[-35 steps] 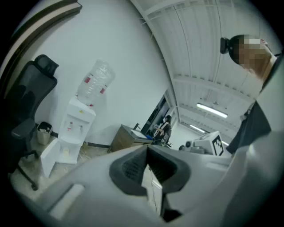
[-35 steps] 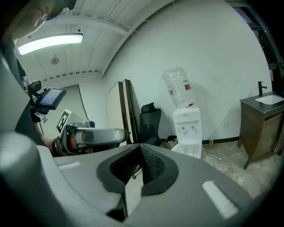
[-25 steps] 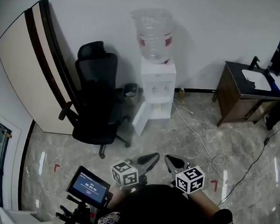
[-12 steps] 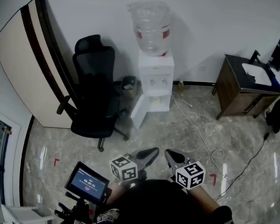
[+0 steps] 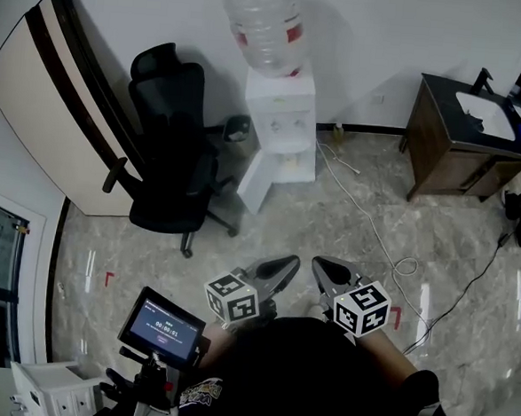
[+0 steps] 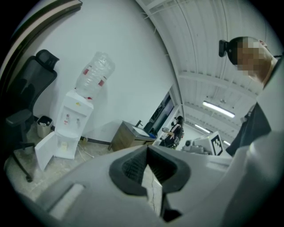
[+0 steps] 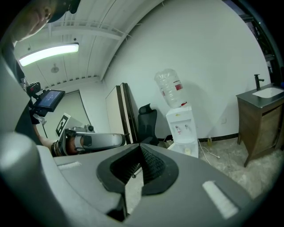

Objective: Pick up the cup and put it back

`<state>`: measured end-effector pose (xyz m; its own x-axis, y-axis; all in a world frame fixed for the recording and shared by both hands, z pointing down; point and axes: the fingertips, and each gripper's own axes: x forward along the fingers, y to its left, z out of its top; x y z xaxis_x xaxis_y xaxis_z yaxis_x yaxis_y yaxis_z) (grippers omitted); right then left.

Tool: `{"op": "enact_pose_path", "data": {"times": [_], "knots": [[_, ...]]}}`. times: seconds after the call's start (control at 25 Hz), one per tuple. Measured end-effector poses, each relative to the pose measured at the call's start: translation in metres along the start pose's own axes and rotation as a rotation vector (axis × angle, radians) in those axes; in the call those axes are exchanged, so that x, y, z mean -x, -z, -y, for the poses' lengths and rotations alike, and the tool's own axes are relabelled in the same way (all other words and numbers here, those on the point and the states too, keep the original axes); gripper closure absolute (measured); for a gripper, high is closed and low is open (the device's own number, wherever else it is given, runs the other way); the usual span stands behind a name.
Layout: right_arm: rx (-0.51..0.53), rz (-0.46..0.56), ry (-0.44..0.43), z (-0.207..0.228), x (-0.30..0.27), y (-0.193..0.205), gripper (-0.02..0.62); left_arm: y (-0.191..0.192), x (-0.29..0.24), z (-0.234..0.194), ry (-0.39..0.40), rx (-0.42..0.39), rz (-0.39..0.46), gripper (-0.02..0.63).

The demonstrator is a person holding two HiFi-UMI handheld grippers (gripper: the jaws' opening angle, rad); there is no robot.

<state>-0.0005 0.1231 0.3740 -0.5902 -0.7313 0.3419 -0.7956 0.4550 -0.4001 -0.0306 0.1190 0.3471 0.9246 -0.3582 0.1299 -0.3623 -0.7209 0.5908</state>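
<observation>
Grey left tool and right tool, both closed on nothing, point toward the dispenser, presumably seeking an unseen cup.

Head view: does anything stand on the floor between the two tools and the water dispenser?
Nothing visible does: only bare floor lies between the left tool, the right tool and the water dispenser. The office chair stands left of that path, a white cable right of it. I see no cup.

Right claw closed and empty, with water dispenser and office chair ahead
</observation>
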Motion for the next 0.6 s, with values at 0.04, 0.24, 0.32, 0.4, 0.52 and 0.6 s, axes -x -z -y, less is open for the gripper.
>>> {"op": "enact_pose_path", "data": {"times": [0.04, 0.24, 0.32, 0.4, 0.52, 0.6], "knots": [[0.0, 0.002, -0.003, 0.007, 0.005, -0.001, 0.588, 0.003, -0.007, 0.004, -0.002, 0.0, -0.003, 0.604], [-0.022, 0.003, -0.033, 0.026, 0.011, -0.007, 0.588, 0.001, -0.024, 0.005, -0.037, 0.006, 0.007, 0.603], [-0.015, -0.005, -0.048, 0.028, 0.004, -0.009, 0.588, -0.003, -0.024, -0.001, -0.054, 0.013, 0.019, 0.603], [-0.014, -0.023, -0.055, 0.032, -0.008, -0.012, 0.588, -0.007, -0.026, -0.012, -0.063, 0.029, 0.024, 0.603], [-0.01, -0.041, -0.05, 0.044, -0.034, -0.021, 0.588, -0.021, -0.03, -0.041, -0.07, 0.051, 0.044, 0.603], [-0.001, -0.041, -0.035, 0.051, -0.044, -0.026, 0.588, -0.029, -0.031, -0.055, -0.069, 0.059, 0.067, 0.604]]}}
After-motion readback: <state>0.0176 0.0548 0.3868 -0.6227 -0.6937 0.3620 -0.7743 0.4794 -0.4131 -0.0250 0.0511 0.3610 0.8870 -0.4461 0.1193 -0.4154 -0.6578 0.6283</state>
